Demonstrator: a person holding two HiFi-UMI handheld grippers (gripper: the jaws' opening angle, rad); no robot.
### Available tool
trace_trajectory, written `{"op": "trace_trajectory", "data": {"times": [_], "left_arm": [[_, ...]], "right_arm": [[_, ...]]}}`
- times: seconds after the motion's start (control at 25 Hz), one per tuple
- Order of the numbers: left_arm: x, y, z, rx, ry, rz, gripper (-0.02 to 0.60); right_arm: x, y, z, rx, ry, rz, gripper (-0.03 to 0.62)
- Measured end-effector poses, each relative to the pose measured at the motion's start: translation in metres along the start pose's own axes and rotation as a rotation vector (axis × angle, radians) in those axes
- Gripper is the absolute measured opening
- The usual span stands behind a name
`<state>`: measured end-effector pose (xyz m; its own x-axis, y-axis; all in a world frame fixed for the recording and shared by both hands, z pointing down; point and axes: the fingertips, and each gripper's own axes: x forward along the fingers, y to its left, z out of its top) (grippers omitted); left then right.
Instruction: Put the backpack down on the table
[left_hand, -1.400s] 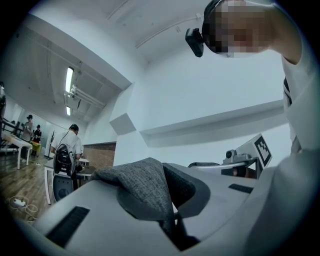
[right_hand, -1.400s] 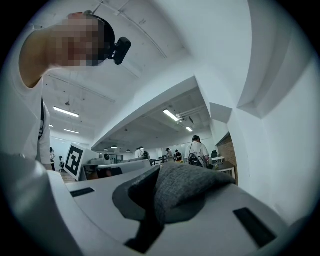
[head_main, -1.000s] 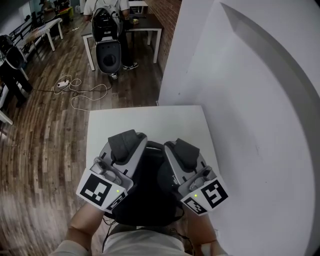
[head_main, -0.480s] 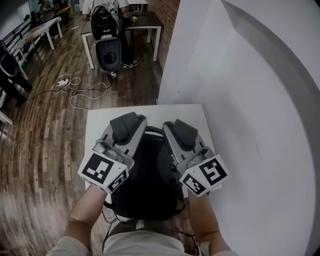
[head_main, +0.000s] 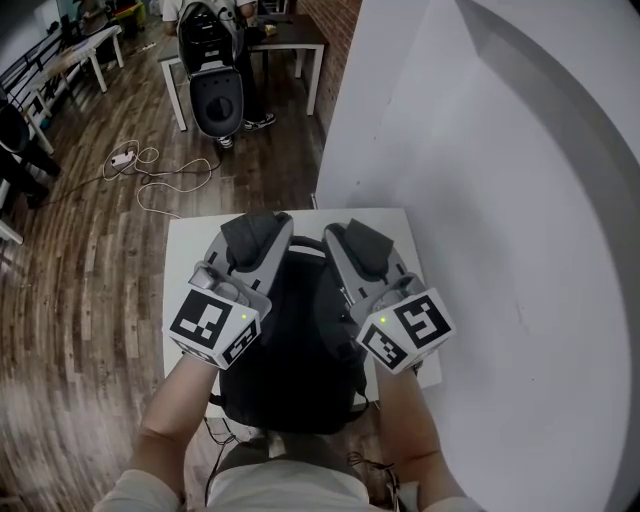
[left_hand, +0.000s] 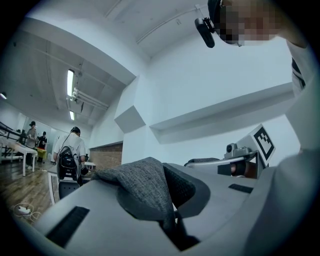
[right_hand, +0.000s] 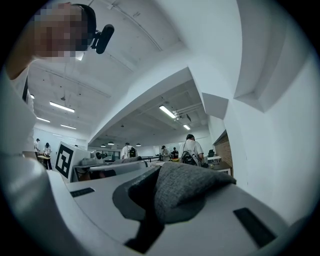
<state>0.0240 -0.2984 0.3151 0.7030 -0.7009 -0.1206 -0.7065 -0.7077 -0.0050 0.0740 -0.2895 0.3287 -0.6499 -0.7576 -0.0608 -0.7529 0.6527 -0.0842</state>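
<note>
The backpack (head_main: 296, 350) is dark and hangs between my two grippers, its upper part over the small white table (head_main: 190, 260). In the head view my left gripper (head_main: 254, 232) and my right gripper (head_main: 357, 238) reach side by side over the table, one at each top corner of the pack. In the left gripper view the left gripper (left_hand: 167, 220) is shut on a fold of grey backpack fabric (left_hand: 142, 182). The right gripper view shows the right gripper (right_hand: 150, 220) shut on a similar grey fold (right_hand: 187, 192). The pack's lower end lies against the person's body.
A white wall (head_main: 470, 230) runs close along the table's right side. Wooden floor lies to the left, with a white cable (head_main: 150, 185) on it. Farther back a person with a backpack (head_main: 210, 40) stands by another table (head_main: 290, 50).
Both grippers have moved forward over the table together, carrying the backpack with them. More of the pack is now above the tabletop. Both grips are unchanged.
</note>
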Motion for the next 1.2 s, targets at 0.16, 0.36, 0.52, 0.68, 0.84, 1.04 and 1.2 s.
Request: {"op": "trace_trajectory", "data": {"times": [0.16, 0.36, 0.52, 0.68, 0.84, 1.04, 1.2], "left_arm": [[0.01, 0.016, -0.006, 0.016, -0.01, 0.025, 0.028], [0.026, 0.025, -0.031, 0.058, -0.006, 0.04, 0.028], [0.031, 0.033, -0.047, 0.064, 0.0, 0.042, 0.028], [0.038, 0.044, -0.06, 0.077, 0.014, 0.052, 0.028], [0.05, 0.061, -0.067, 0.088, 0.018, 0.064, 0.028], [0.053, 0.064, -0.077, 0.099, 0.012, 0.063, 0.028], [0.054, 0.064, -0.094, 0.103, 0.041, 0.074, 0.028]], "right_arm": [[0.017, -0.012, -0.005, -0.029, -0.001, 0.005, 0.044], [0.028, -0.034, -0.024, -0.044, 0.004, 0.006, 0.043], [0.038, -0.045, -0.041, -0.062, 0.017, 0.0, 0.044], [0.051, -0.057, -0.054, -0.057, 0.039, -0.002, 0.044], [0.069, -0.069, -0.059, -0.056, 0.05, 0.002, 0.044], [0.071, -0.074, -0.067, -0.1, 0.055, 0.008, 0.044], [0.069, -0.078, -0.081, -0.135, 0.083, 0.012, 0.044]]}}
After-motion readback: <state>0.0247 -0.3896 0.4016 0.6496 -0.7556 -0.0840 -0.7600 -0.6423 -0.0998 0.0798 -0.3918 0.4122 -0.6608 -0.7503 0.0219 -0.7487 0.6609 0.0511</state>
